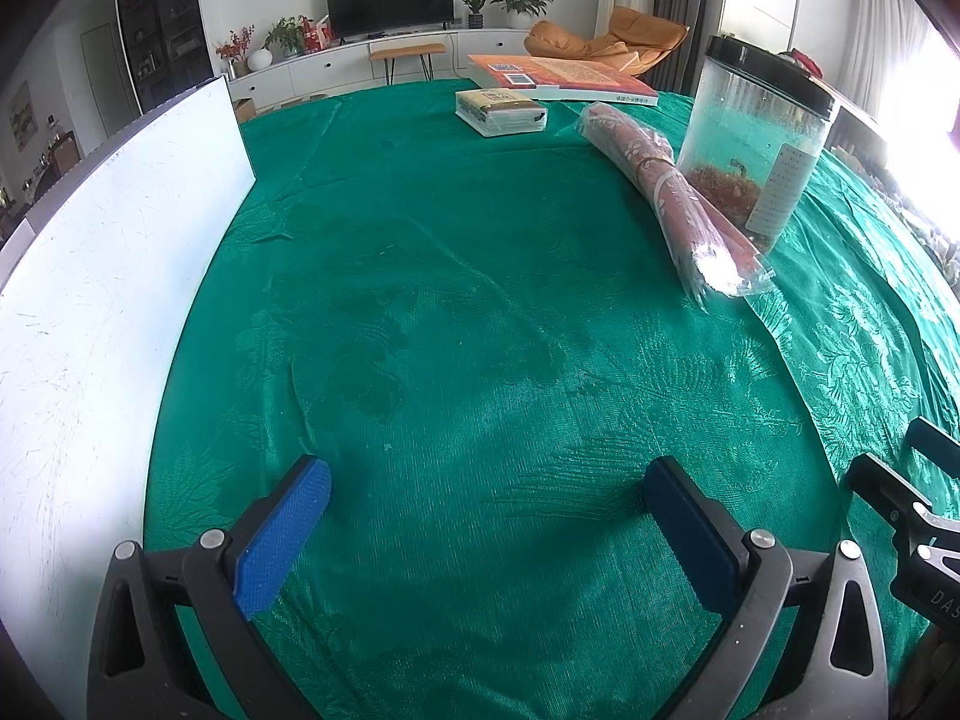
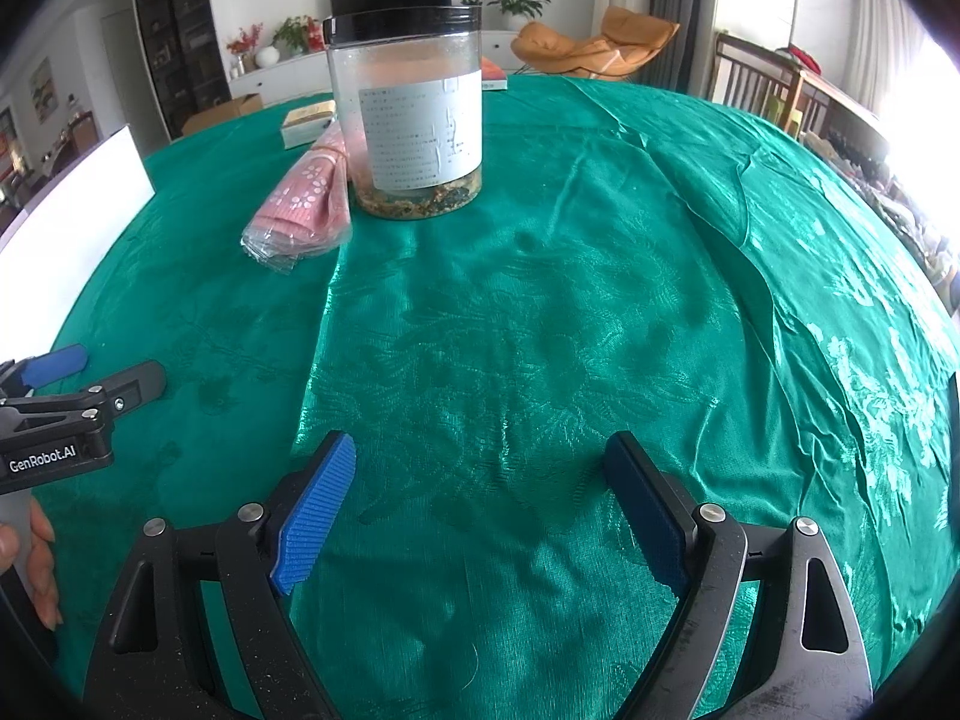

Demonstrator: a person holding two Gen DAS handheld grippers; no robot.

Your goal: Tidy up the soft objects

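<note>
A green patterned cloth [image 1: 480, 300] [image 2: 540, 312] covers the table, with creases and a fold line on its right side. A rolled pink floral cloth in a clear plastic bag [image 1: 672, 192] [image 2: 306, 204] lies beyond both grippers, against a clear jar. My left gripper [image 1: 486, 492] hovers low over the green cloth, open, nothing between its blue pads. My right gripper [image 2: 480, 468] is also open and empty above the cloth. The left gripper [image 2: 90, 372] shows at the left edge of the right wrist view, with a hand [image 2: 36, 564] on its handle.
A clear jar with a black lid [image 1: 762, 132] [image 2: 414, 114] holds dried bits at its bottom. A white board [image 1: 102, 276] stands along the table's left edge. A small box [image 1: 501, 111] and a large orange book [image 1: 558, 78] lie at the far side.
</note>
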